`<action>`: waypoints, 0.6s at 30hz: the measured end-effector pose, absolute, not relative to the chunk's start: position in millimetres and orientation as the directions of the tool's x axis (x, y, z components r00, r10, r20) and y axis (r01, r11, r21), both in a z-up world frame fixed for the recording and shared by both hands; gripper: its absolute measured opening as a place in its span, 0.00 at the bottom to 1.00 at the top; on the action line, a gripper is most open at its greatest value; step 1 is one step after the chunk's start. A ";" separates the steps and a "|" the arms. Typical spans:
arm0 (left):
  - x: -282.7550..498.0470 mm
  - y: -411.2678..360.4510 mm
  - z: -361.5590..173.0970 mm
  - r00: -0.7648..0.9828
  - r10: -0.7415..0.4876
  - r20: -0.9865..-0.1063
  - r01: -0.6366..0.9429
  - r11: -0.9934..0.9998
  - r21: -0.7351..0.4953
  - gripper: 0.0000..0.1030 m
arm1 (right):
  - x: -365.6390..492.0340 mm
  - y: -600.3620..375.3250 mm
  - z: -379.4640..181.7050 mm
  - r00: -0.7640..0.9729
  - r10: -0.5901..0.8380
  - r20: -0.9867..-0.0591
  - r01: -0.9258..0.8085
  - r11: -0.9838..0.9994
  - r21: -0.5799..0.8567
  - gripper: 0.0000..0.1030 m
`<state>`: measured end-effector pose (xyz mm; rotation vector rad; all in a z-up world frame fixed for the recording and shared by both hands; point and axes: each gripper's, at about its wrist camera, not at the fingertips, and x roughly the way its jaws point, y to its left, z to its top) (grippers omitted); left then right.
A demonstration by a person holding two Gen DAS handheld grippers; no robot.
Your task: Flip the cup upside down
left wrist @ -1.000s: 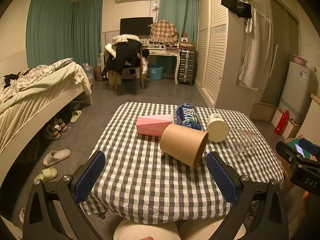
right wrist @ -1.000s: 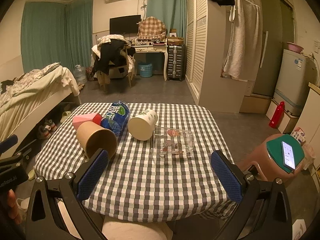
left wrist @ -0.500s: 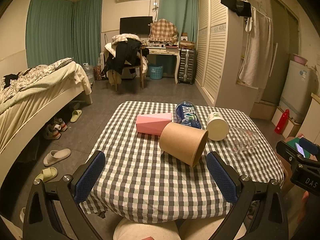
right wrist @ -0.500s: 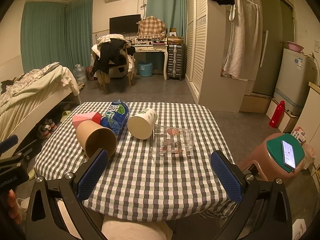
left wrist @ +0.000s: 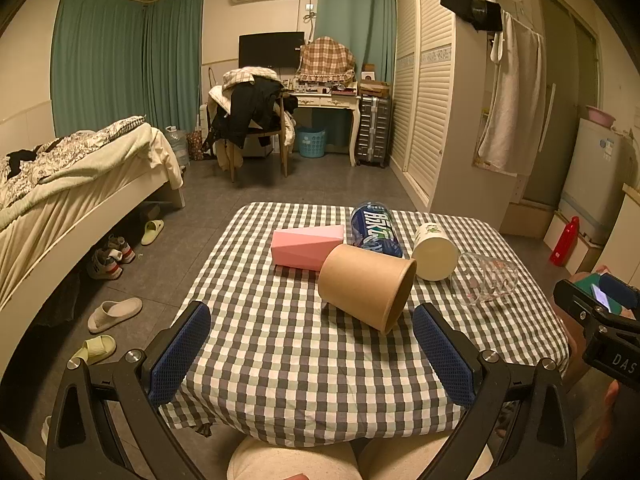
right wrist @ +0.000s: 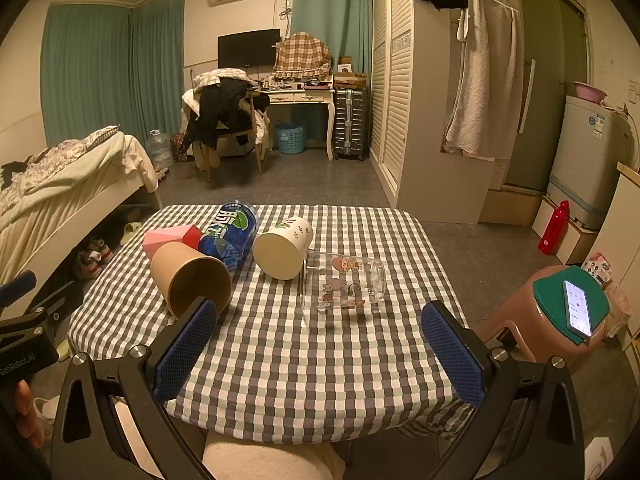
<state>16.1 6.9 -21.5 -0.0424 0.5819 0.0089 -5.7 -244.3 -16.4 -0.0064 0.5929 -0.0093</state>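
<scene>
Several cups lie on their sides on the checkered table [left wrist: 304, 360]: a brown paper cup [left wrist: 366, 286] [right wrist: 190, 276], a white paper cup [left wrist: 434, 252] [right wrist: 282, 248], a clear glass cup [left wrist: 486, 284] [right wrist: 342, 282] with cartoon prints, and a pink faceted cup [left wrist: 306, 246] [right wrist: 166, 240]. My left gripper [left wrist: 312, 354] is open and empty, just short of the brown cup. My right gripper [right wrist: 320, 356] is open and empty, short of the glass cup.
A blue drink bottle [left wrist: 374, 230] [right wrist: 230, 234] lies between the pink and white cups. A pink stool [right wrist: 540, 320] with a phone [right wrist: 578, 308] stands right of the table. A bed [left wrist: 72, 184] and slippers [left wrist: 114, 312] are to the left.
Both grippers have edged slightly forward toward the table. The cups have not moved.
</scene>
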 end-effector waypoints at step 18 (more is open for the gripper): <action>18.8 9.4 -25.0 0.829 0.004 -0.560 -0.031 0.999 -0.040 1.00 | -1.5 -241.3 -16.7 0.825 -0.005 -0.565 -0.004 1.000 -0.015 1.00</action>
